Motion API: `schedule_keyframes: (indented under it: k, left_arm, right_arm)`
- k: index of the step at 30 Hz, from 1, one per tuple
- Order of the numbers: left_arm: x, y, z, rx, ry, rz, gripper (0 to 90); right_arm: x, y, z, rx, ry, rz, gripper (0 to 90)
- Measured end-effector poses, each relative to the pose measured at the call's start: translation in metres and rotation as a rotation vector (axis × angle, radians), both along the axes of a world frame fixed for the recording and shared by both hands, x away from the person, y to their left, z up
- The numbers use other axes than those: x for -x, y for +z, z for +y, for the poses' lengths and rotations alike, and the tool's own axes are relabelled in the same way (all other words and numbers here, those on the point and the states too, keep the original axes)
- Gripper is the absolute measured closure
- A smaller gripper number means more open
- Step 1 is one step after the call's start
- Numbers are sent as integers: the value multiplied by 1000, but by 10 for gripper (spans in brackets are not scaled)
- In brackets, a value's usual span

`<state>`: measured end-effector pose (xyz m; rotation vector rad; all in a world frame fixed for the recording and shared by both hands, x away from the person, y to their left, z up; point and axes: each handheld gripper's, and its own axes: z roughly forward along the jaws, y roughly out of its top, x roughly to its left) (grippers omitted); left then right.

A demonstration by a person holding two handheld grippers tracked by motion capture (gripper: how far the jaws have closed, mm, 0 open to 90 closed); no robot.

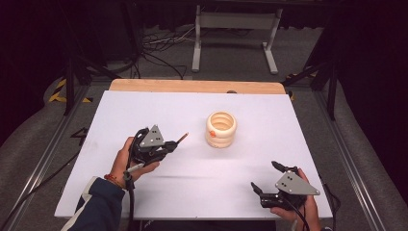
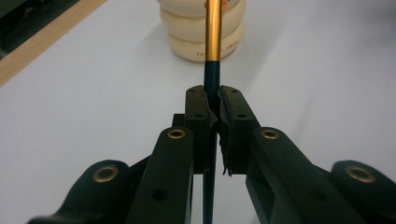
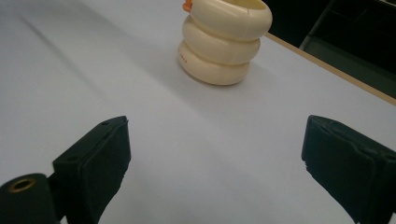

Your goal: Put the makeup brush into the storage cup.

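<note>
**A:** Where is the pen (image 2: 212,37) at this stage?

**B:** It is clamped between the fingers (image 2: 198,116) of the left gripper (image 1: 169,146), which are closed tight on its dark lower barrel. Its gold upper part points straight at the cream ringed holder (image 1: 221,129). In the high view the orange tip sits just short of the holder, on its left side, raised above the white surface (image 1: 159,106).

**B:** And the holder itself?

**A:** It stands upright, a stack of three rounded rings with an open mouth at the top, near the middle of the surface.

**A:** What does a clean insertion probably require?

**B:** The pen lies nearly level, so the tip would likely strike the holder's wall. The hand should lift, tilt the pen toward upright, centre the tip over the mouth, then lower before the fingers loosen.

**A:** What of the right gripper (image 1: 263,178)?

**B:** It rests well to the right of the holder and nearer the person, fingers (image 3: 95,161) spread wide and empty. It could steady the light holder if the pen nudges it.
</note>
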<state>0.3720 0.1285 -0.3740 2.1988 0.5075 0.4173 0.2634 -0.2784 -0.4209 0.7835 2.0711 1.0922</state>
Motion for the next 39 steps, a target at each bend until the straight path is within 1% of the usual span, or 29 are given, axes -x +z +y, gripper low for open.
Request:
schedule_keyframes:
  k: [1,2,3,4,6,9,11,12,14,15,17,20,22,23,25,26,29,30,34,35,36,39]
  left_arm:
    - [0,1,-1,19,4,-8,828]
    - [0,1,-1,19,4,-8,829]
    - [1,4,-1,52,4,-16,828]
    - [1,4,-1,52,4,-16,829]
    - [2,7,-3,75,9,-52,829]
    - [2,11,-6,114,21,-84,829]
    - [1,12,-7,139,14,-83,828]
    - [0,13,-8,147,22,-96,828]
    - [-2,14,-10,158,12,-92,828]
    - [-3,14,-11,161,13,-97,828]
    - [-7,15,-13,190,8,-93,828]
    - [-11,17,-16,219,12,-95,828]
    - [-13,18,-17,224,9,-100,828]
    - [-14,18,-19,231,5,-97,828]
    - [-15,19,-21,231,0,-106,828]
    - [-16,19,-23,228,-11,-108,828]
    - [-19,18,-26,251,-17,-98,828]
    - [-20,18,-26,263,-17,-99,828]
    - [-22,19,-29,285,-17,-102,828]
    - [-23,20,-29,281,-20,-110,828]
    - [-23,21,-30,289,-19,-107,828]
    - [-24,23,-33,295,-26,-110,828]
  right_arm:
    - [0,0,0,2,2,-1,88]
    - [0,0,0,2,2,-1,88]
    - [0,0,0,4,3,1,87]
    - [0,0,0,4,3,1,87]
    - [0,-1,0,3,4,4,87]
    - [0,-1,1,5,7,7,87]
    - [0,-1,0,4,7,7,87]
    - [0,-1,0,3,5,8,87]
    - [0,-1,0,3,6,9,87]
    - [0,-1,0,4,6,9,86]
    - [-1,-2,0,6,8,13,84]
    - [-1,-2,1,9,11,13,84]
    - [0,-2,1,8,12,12,83]
    - [-1,-2,0,7,10,13,83]
    - [-1,-2,0,9,11,15,83]
    - [-1,-2,0,9,11,15,83]
    - [-1,-2,0,8,10,14,82]
    - [-1,-2,0,9,10,13,82]
    - [-1,-2,0,7,11,13,82]
    - [-1,-2,0,7,10,13,81]
    - [-1,-2,0,8,10,14,81]
    - [-1,-2,1,11,13,13,81]
